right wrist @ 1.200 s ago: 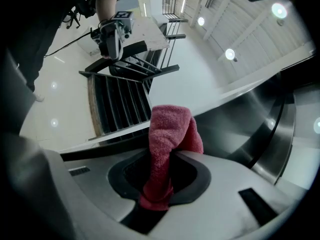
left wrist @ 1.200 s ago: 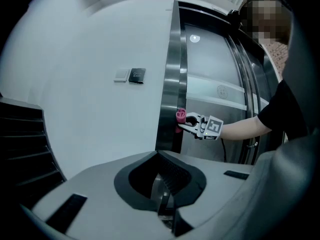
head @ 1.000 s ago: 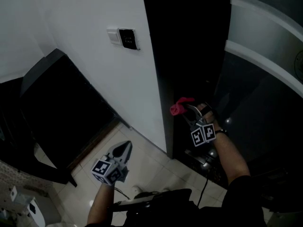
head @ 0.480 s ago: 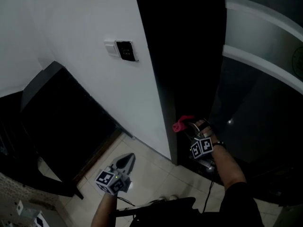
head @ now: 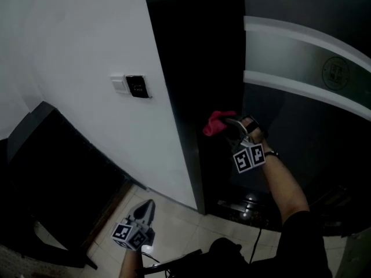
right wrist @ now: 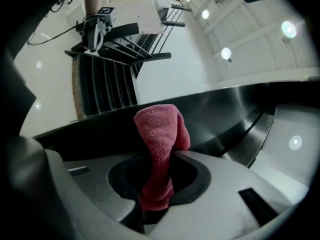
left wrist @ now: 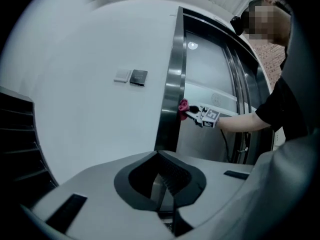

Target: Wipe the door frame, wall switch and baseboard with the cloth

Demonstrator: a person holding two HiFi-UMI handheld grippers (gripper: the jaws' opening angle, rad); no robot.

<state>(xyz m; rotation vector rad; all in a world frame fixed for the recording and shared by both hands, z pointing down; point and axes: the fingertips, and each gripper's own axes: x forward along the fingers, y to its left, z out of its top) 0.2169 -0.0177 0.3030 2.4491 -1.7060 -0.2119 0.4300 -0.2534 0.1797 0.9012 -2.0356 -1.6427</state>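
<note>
In the head view, the red cloth [head: 214, 123] is held by the right gripper [head: 235, 131] against the dark door frame [head: 185, 109]. It lies to the right of the wall switch [head: 137, 86] and only a little below it. Half a second ago it was seen much farther below the switch, so an upward stroke along the frame is judged to be under way. The left gripper [head: 146, 208] is carried low, well below the switch, over the tiled floor [head: 179, 213].

In the left gripper view, its jaws are seen closed on nothing. The cloth appears pressed to the frame's edge, right of the switch.

In the right gripper view, the jaws are clamped on the cloth's lower part, and its free end stands up before the metal frame.

The switch is judged to be next; the baseboard cannot be made out.
</note>
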